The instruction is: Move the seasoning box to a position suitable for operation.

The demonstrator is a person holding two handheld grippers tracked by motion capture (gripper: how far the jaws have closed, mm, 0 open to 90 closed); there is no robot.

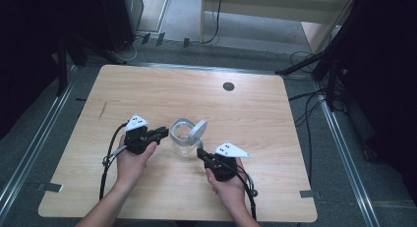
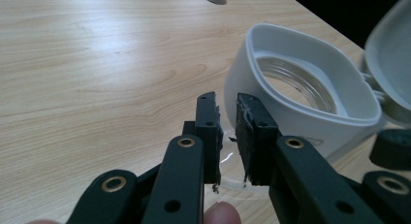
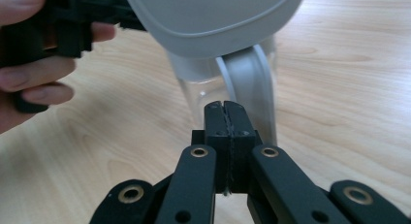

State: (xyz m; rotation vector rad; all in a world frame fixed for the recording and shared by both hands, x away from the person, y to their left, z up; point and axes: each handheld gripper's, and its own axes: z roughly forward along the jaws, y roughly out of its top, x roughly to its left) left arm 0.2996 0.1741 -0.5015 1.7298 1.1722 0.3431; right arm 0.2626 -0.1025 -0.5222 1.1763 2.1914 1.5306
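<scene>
**Jar lid open, both grippers at the container**

The right gripper [image 1: 200,153] is seen with fingers [image 3: 215,118] pressed together, nothing visibly gripped, just below the hinge strap. The left gripper [image 1: 166,133] is held beside the jar's [image 1: 183,138] rim, fingers [image 2: 209,118] slightly parted; whether anything is pinched cannot be told. The lid [image 1: 197,130] is judged already swung open; what remains is unclear. Farther across the desk [image 1: 147,89], a grommet [image 1: 228,86] is noted, well apart. No obstruction is noted.

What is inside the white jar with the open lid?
The jar looks empty: only its clear glass interior shows below the white rim. The deepest part is hidden by the near wall. The lid stands open.
</scene>
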